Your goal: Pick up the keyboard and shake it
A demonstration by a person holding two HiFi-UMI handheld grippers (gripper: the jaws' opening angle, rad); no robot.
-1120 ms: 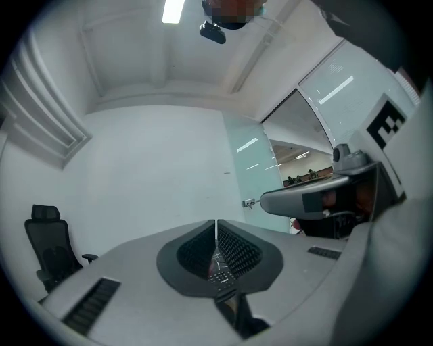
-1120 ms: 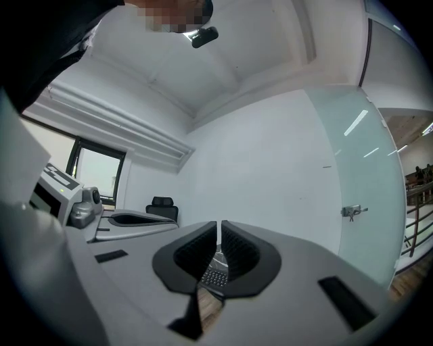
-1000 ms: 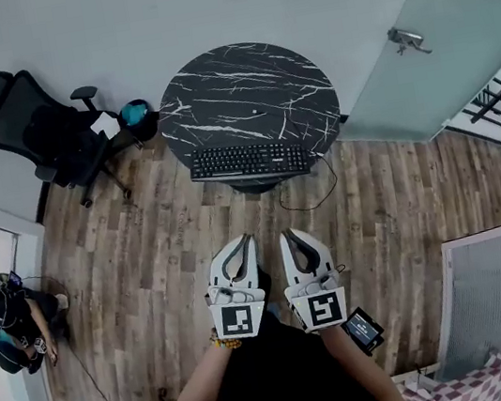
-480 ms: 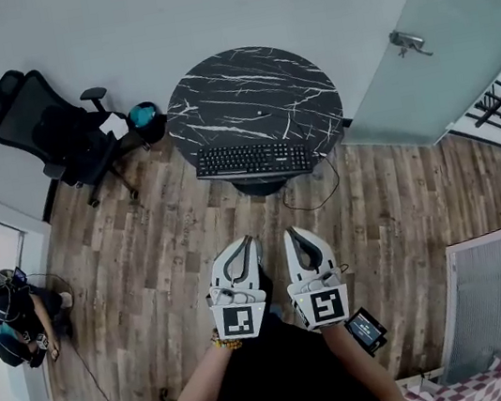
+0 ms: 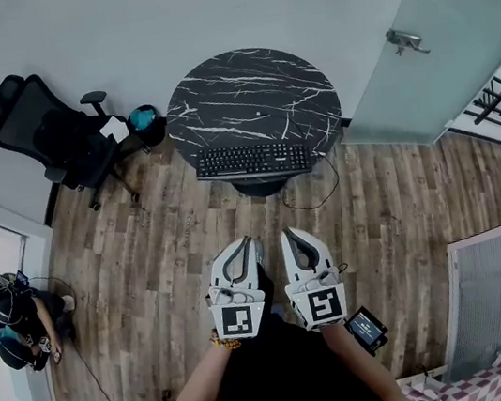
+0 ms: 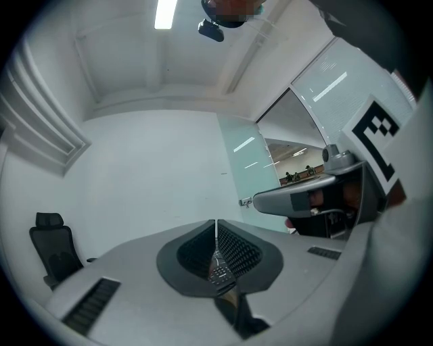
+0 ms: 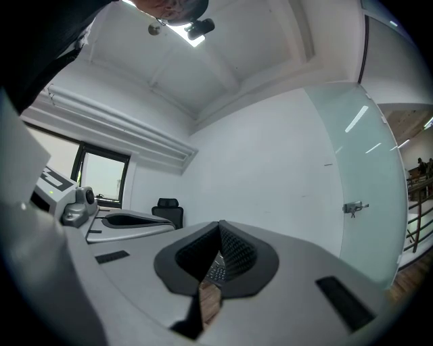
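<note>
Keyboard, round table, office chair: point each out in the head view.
keyboard (image 5: 252, 160), head view, middle of the key rows
round table (image 5: 246, 86), head view, bare marble top behind the keyboard
office chair (image 5: 61, 136), head view, seat

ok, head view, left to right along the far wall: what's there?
black office chair → teal round object → round black marble table → door handle on the glass door
</note>
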